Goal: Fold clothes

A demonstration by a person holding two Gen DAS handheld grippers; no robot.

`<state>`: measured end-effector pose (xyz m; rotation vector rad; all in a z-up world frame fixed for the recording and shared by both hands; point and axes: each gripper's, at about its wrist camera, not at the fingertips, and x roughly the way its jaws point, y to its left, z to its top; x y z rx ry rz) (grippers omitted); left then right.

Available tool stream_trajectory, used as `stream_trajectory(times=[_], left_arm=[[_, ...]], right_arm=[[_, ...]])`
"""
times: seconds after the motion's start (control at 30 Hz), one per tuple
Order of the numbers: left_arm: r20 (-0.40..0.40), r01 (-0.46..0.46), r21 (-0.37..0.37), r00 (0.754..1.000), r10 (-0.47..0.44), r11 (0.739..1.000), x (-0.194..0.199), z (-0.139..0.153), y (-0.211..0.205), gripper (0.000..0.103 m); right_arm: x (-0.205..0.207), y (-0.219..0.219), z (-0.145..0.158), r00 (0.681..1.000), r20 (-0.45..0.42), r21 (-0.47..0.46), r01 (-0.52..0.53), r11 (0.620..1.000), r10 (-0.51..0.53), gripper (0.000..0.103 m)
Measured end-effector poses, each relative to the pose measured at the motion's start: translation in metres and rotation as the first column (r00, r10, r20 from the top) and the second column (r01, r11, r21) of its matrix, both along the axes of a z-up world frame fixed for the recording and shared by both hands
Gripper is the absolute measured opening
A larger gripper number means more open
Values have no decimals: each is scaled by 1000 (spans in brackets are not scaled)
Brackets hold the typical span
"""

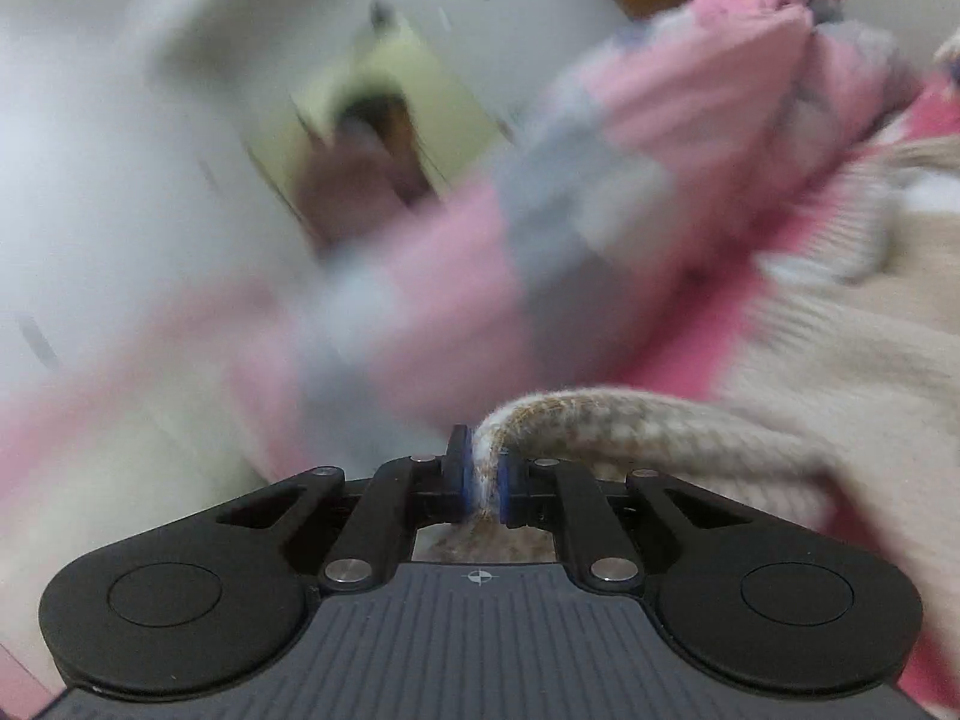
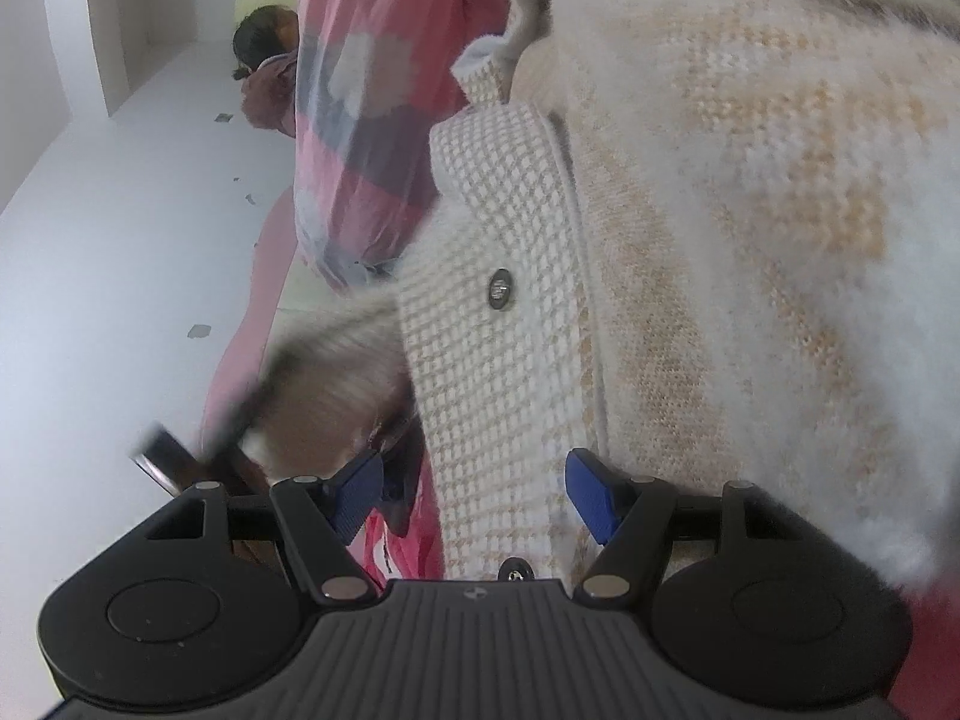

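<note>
1. Left wrist view: your left gripper (image 1: 485, 480) is clamped on the woven edge band of the cream knit cardigan (image 1: 840, 360). The blue pads (image 1: 461, 474) pinch a thin fold of it between them.
2. From the pinch, the band arches up and runs to the right, into the body of the cardigan that fills the lower right of the view.
3. The cardigan lies on a bright pink sheet (image 1: 690, 324). Behind it a pink and grey patterned blanket (image 1: 540, 192) stretches across the middle. Most of this view is blurred, so finer detail cannot be told.
4. A person (image 1: 366, 162) shows far off, upper centre, too blurred to describe.
5. Right wrist view: your right gripper (image 2: 477, 495) stands with its jaws well apart. The cardigan's checked button band (image 2: 498, 360) runs between the blue pads (image 2: 591, 495), but they do not press on it.
6. A dark button (image 2: 500, 288) sits on the band ahead of the fingers, and another lies just at the gripper's base.
7. The fluffy cream and tan body of the cardigan fills the right side. The patterned blanket hangs at upper centre.
8. Left of the jaws, a blurred dark shape (image 2: 258, 396) meets the fabric; you cannot tell from this view what it is.
</note>
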<state>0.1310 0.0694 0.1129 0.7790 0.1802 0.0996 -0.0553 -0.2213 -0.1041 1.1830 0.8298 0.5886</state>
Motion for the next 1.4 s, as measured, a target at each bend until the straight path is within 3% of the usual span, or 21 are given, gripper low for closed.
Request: stream_trajectory(times=[0.07, 0.17, 0.27, 0.37, 0.47, 0.57, 0.67, 0.73, 0.8, 0.83, 0.9, 0.97, 1.07, 1.13, 1.27, 1.4], left_arm=[[95, -57, 85, 994, 49, 995, 34, 16, -2, 9], [94, -167, 146, 984, 154, 975, 94, 13, 2, 16], [-36, -270, 281, 956, 292, 921, 155, -39, 15, 33], [-122, -305, 428, 913, 389, 851, 178, -92, 29, 34], [-147, -312, 419, 903, 403, 853, 169, -93, 40, 41], [-196, -357, 279, 888, 417, 891, 157, -61, 55, 58], [-269, -425, 67, 864, 426, 903, 141, -17, 75, 61], [-297, -468, -85, 855, 426, 880, 125, 10, 93, 61], [-296, -495, -244, 857, 422, 834, 100, 34, 107, 64], [-284, -485, -330, 869, 405, 810, 81, 45, 112, 65], [-267, -431, -436, 900, 343, 790, 47, 55, 114, 66], [-255, -369, -473, 927, 276, 800, 11, 61, 104, 70], [-244, -244, -482, 960, 138, 842, -44, 58, 71, 83], [-257, -155, -488, 966, 28, 859, -73, 49, 46, 89], [-296, -9, -512, 941, -167, 859, -136, 10, -4, 96], [-344, 12, -548, 908, -238, 837, -180, -28, -39, 96]], right_arm=[[-1, -2, 2, 1000, -3, -12, 5, 1000, -5, 70], [-5, -25, -6, 1000, 0, -43, 2, 999, -2, 70], [-3, -51, -18, 1000, 8, -67, -6, 998, 6, 70], [13, -43, -14, 1000, 13, -73, -15, 997, 16, 70], [16, -43, -14, 999, 22, -64, -23, 998, 25, 70], [24, -41, -13, 999, 25, -56, -33, 998, 34, 70], [44, -32, -8, 999, 30, -58, -39, 998, 40, 70], [35, -35, -9, 998, 45, -70, -43, 997, 47, 70], [36, -31, -4, 997, 60, -90, -50, 995, 55, 70], [34, -31, -3, 996, 68, -104, -55, 993, 62, 70], [27, -30, 0, 993, 89, -144, -67, 987, 80, 70], [20, -27, 6, 988, 112, -197, -80, 977, 104, 70], [7, -23, 15, 980, 140, -280, -94, 955, 138, 70], [-4, -22, 20, 976, 153, -329, -97, 939, 154, 71], [-35, -31, 22, 975, 169, -354, -75, 932, 143, 71], [-68, -52, 16, 984, 166, -344, 2, 939, 59, 71]])
